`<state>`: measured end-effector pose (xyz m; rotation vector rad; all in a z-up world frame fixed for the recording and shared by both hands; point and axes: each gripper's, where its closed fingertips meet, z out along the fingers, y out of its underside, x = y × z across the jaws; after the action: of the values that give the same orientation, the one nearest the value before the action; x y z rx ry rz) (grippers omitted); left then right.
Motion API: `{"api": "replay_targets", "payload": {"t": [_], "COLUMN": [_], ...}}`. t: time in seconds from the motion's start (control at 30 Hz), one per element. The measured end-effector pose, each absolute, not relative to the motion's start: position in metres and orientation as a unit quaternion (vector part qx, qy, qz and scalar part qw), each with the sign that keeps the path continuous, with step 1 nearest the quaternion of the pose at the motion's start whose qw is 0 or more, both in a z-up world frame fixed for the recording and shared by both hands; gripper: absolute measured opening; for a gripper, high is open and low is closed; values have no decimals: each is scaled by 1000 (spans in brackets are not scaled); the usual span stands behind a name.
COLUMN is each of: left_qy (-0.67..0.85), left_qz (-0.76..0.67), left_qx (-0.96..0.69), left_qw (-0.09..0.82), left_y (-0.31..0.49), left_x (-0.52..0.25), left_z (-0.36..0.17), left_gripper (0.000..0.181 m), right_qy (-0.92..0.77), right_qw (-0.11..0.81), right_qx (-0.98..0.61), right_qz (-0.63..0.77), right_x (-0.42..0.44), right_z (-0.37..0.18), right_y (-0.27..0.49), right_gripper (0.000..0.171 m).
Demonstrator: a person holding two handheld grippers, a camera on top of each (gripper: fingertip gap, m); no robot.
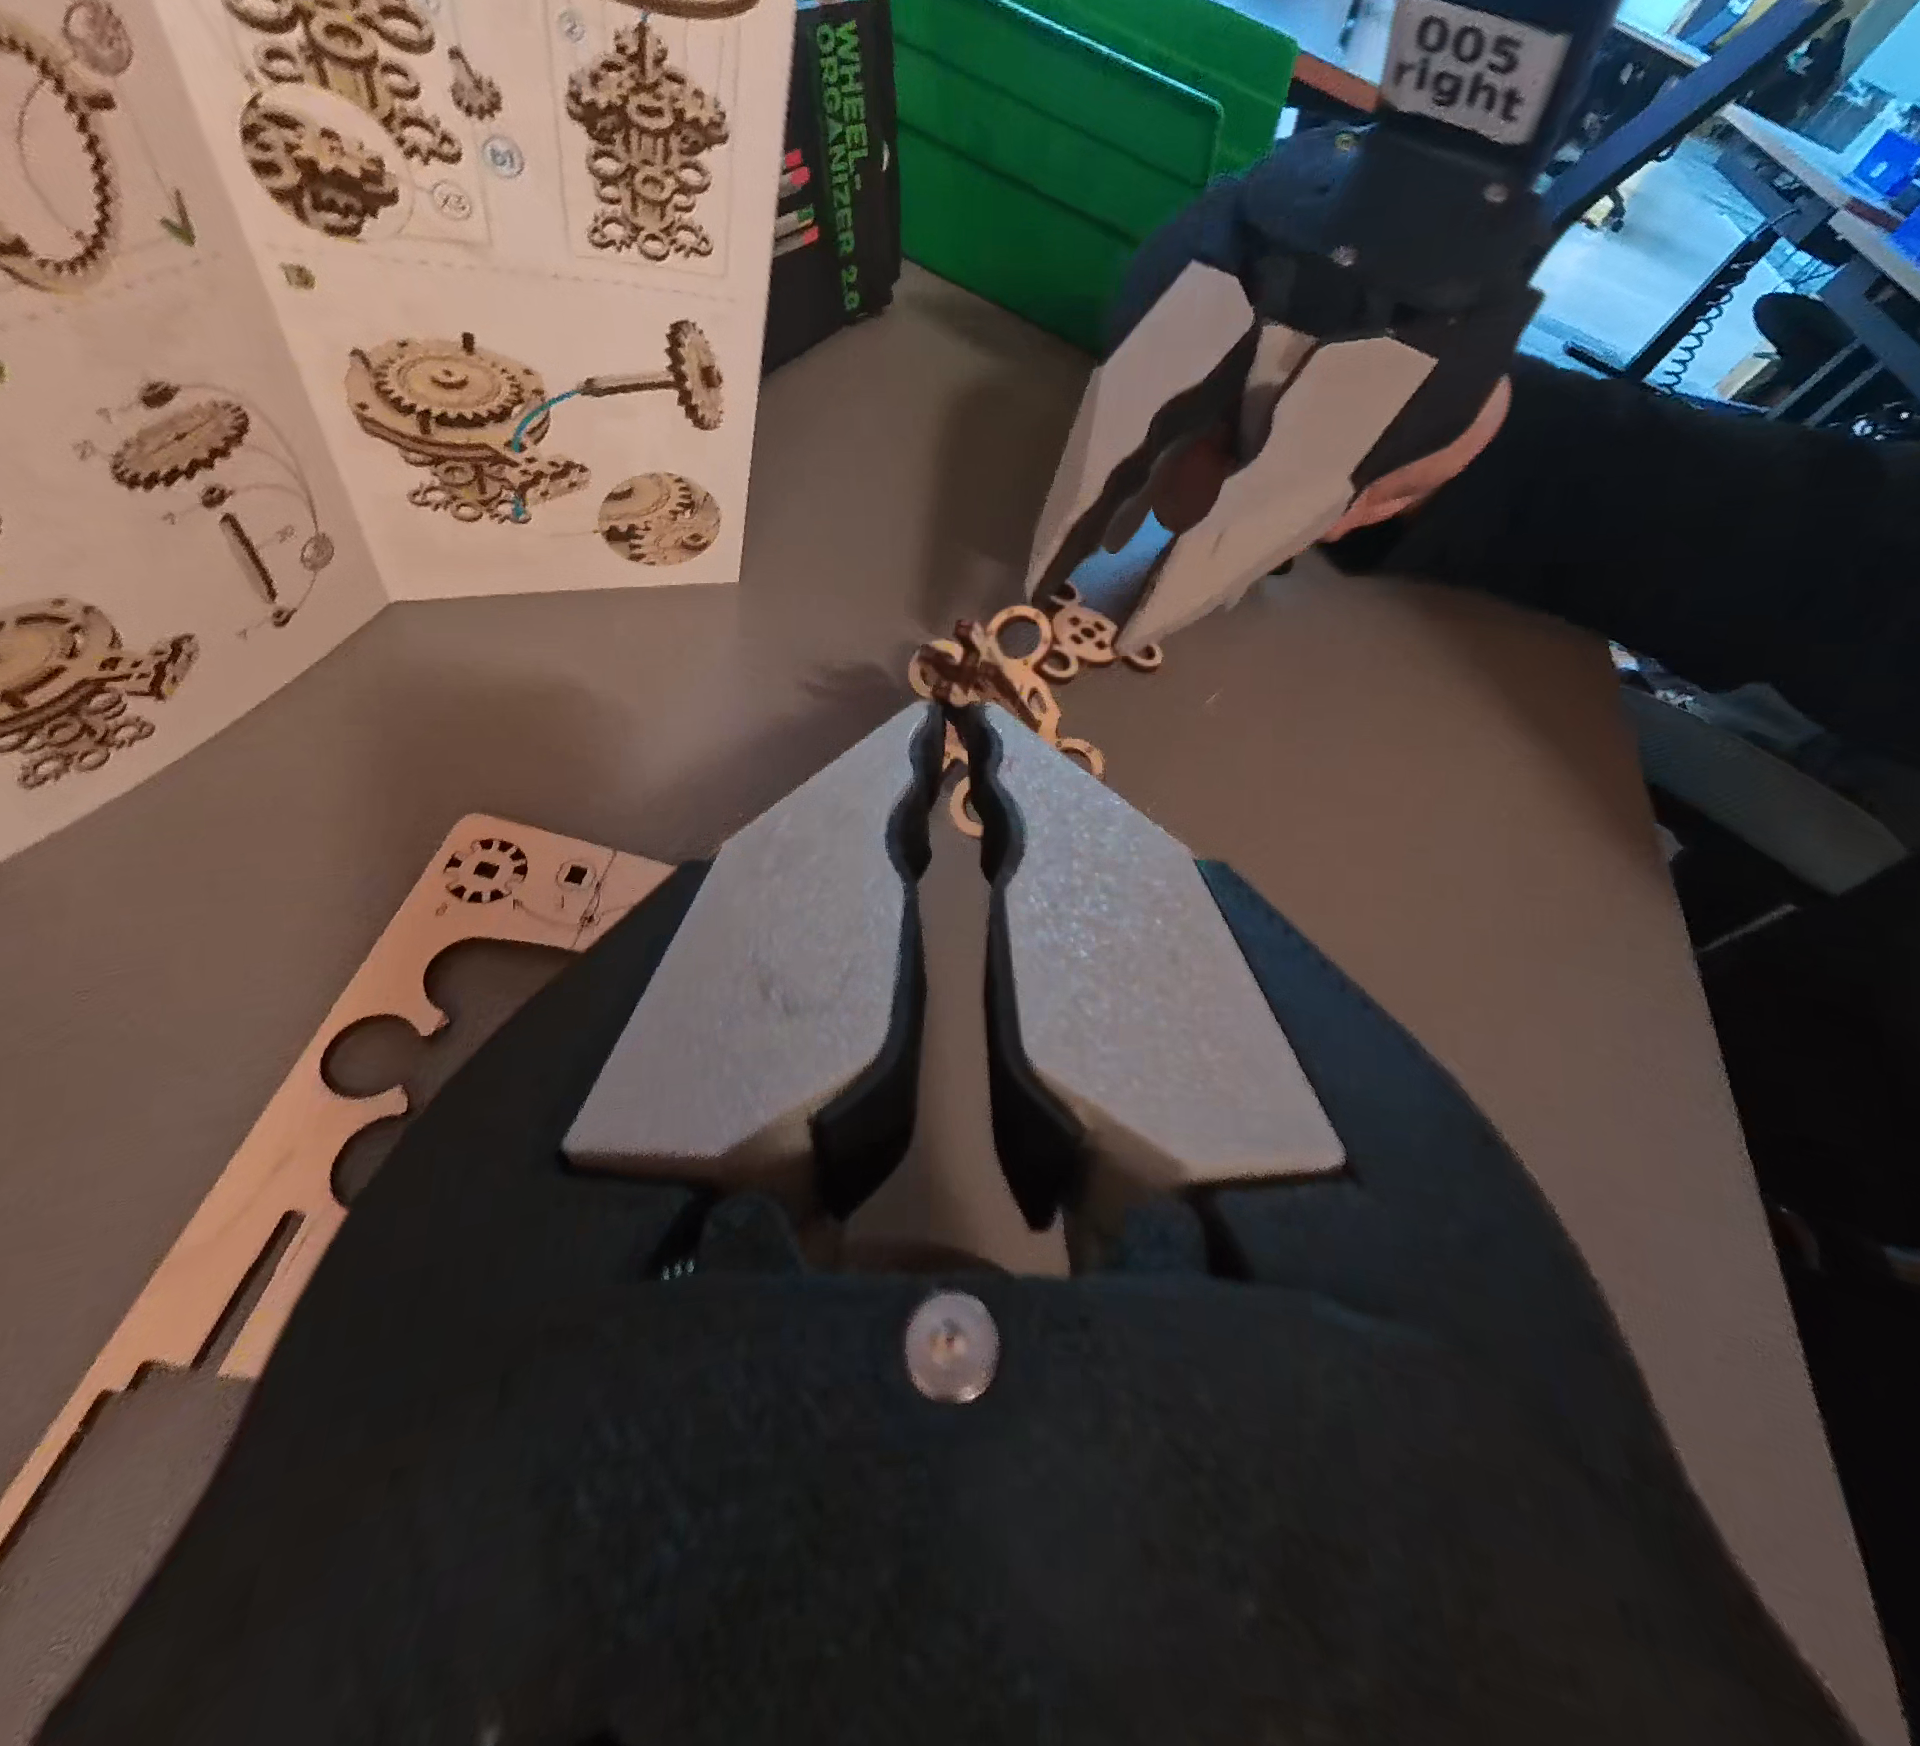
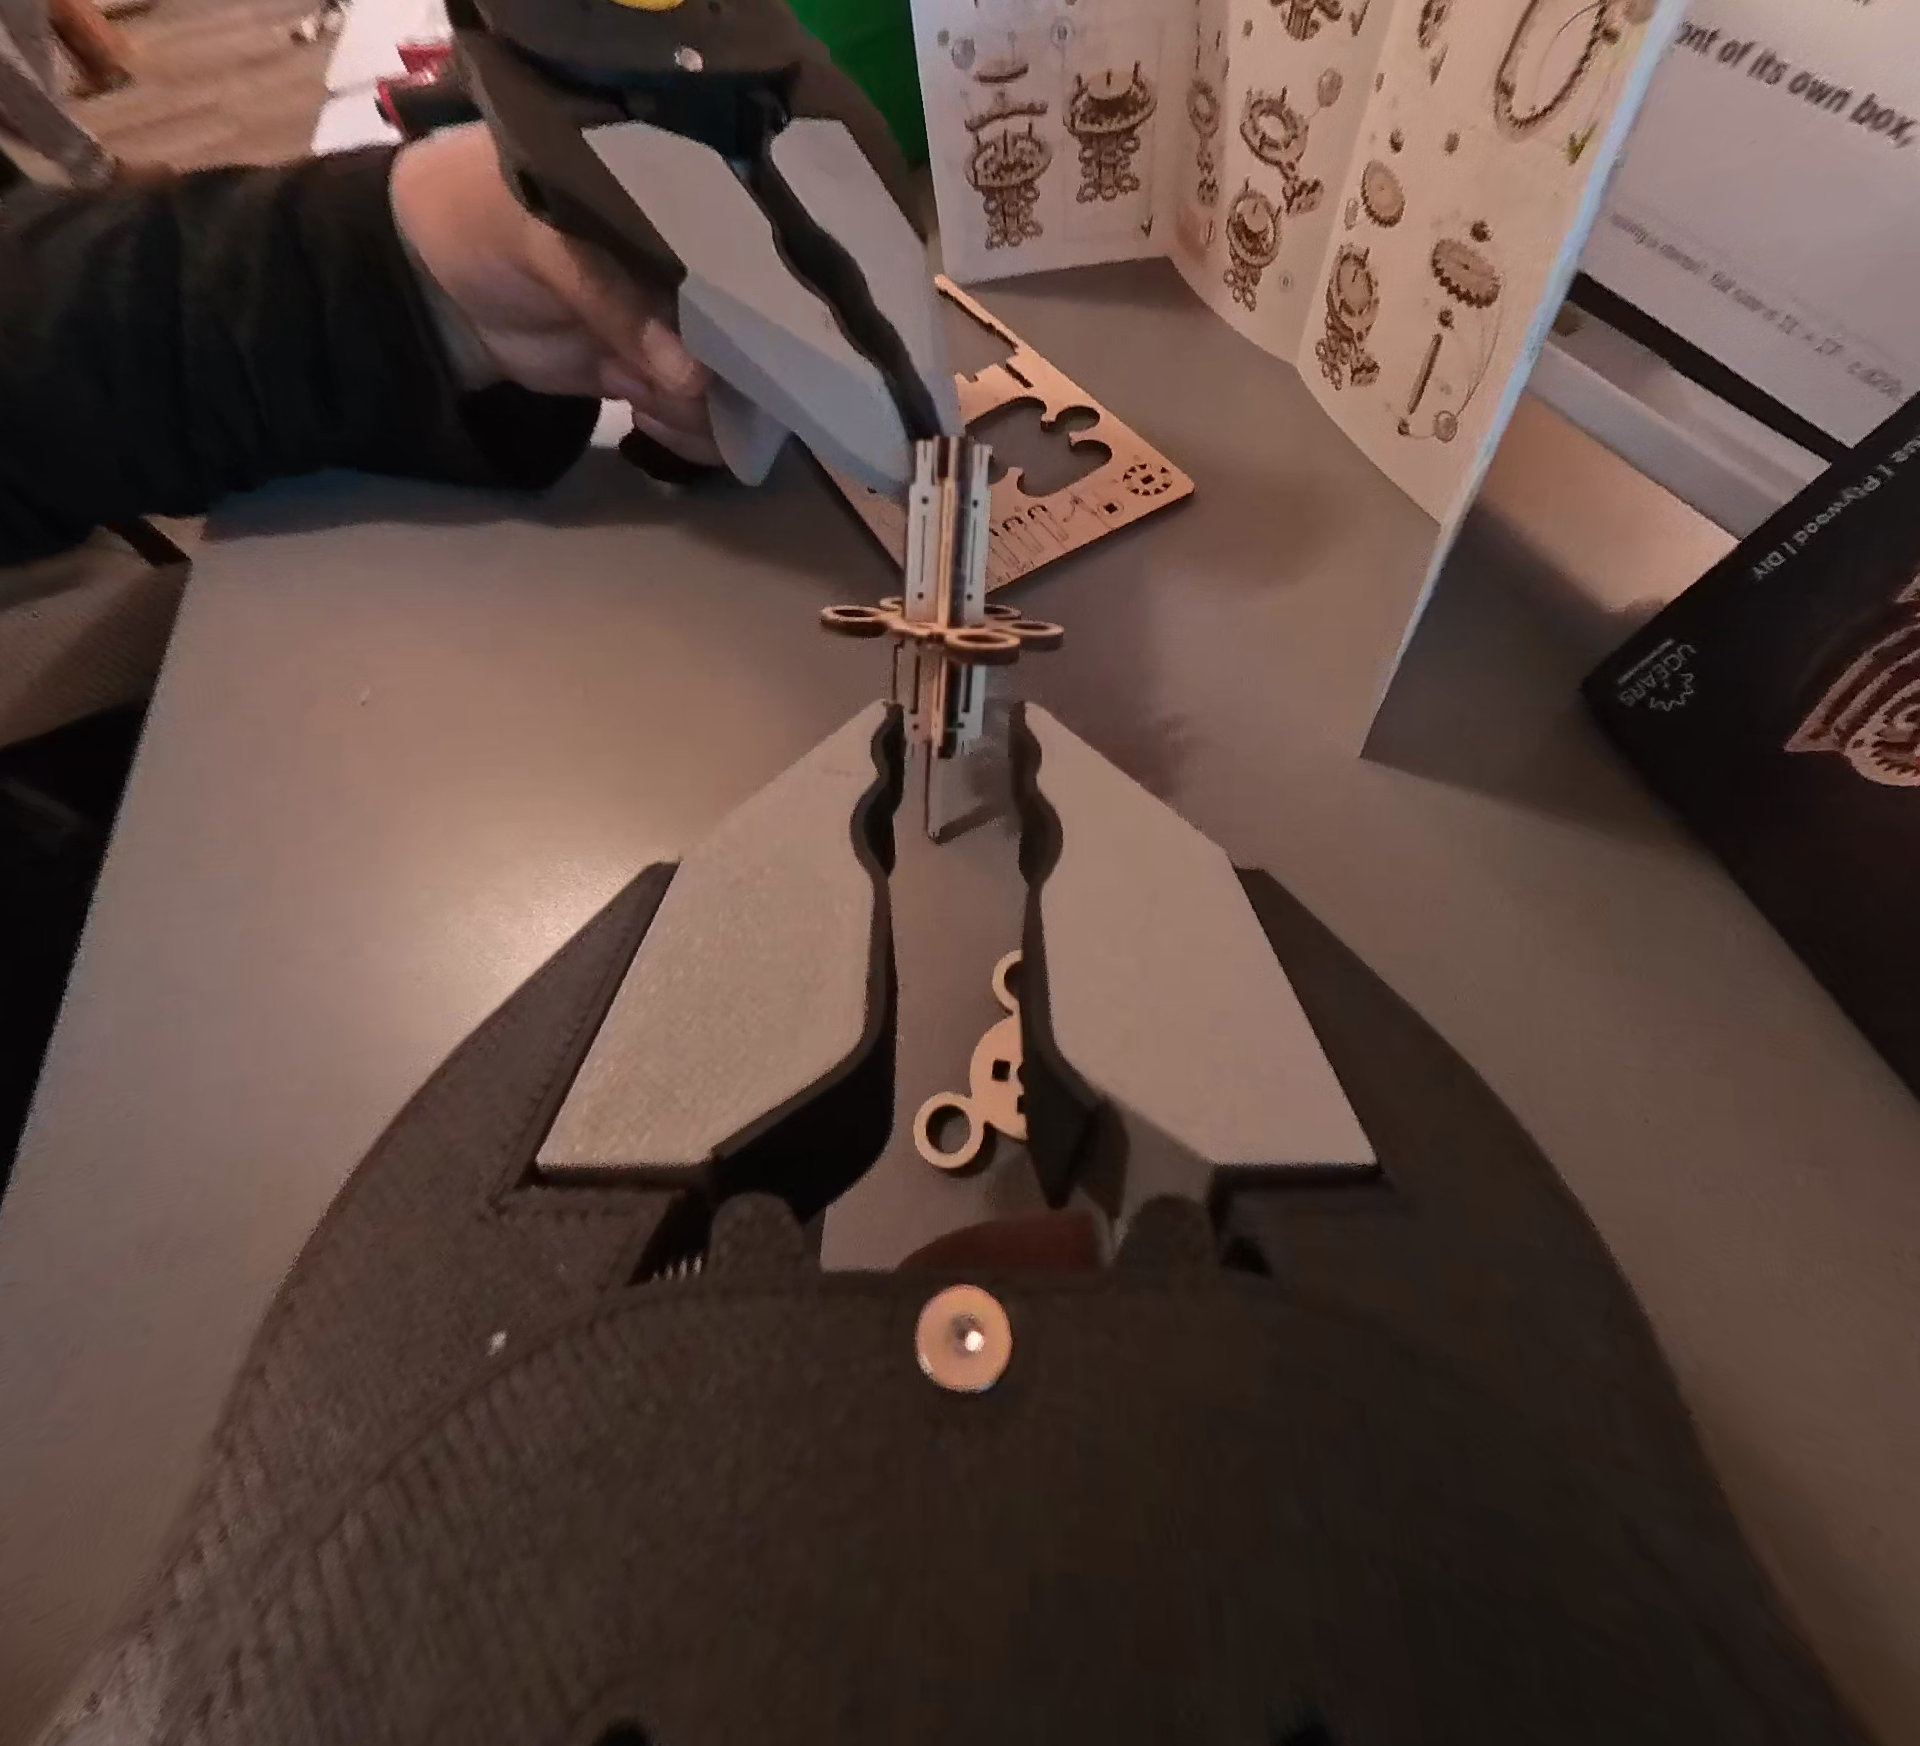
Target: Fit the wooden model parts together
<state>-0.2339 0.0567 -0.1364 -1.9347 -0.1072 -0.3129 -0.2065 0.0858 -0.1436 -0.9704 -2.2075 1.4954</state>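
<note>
Between the right gripper [image 2: 951, 720] tips: upright wooden column [image 2: 943, 553]. Beneath that claw, on the table [image 2: 468, 761]: loose ringed piece [image 2: 982, 1099]. Beyond: cutout sheet [image 2: 1081, 460], then instruction leaflet [image 2: 1299, 86].

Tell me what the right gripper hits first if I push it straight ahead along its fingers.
Most likely the lower end of the upright wooden column, right at the right gripper tips and held from above by the left gripper. Depth is hard to judge.
</note>
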Motion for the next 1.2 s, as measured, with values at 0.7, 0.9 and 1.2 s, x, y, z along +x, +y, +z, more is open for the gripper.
{"api": "replay_targets", "payload": {"t": [0.7,0.9,1.2], "left_qy": [-52,-52,-38], "left_qz": [-164,-165,-161], "left_qx": [-839,-840,-840], "left_qw": [515,514,517], "left_y": [48,46,46], "left_x": [-229,-229,-225], "left_z": [-149,-150,-149], "left_gripper": [1,1,1], "right_qy": [-803,-789,-777], "right_qw": [147,139,139], "right_qx": [-346,-362,-365], "right_qz": [463,476,493], "right_x": [-204,-206,-208], "right_z": [-164,-161,-155], "right_y": [84,89,91], "right_gripper": [15,13,14]}}
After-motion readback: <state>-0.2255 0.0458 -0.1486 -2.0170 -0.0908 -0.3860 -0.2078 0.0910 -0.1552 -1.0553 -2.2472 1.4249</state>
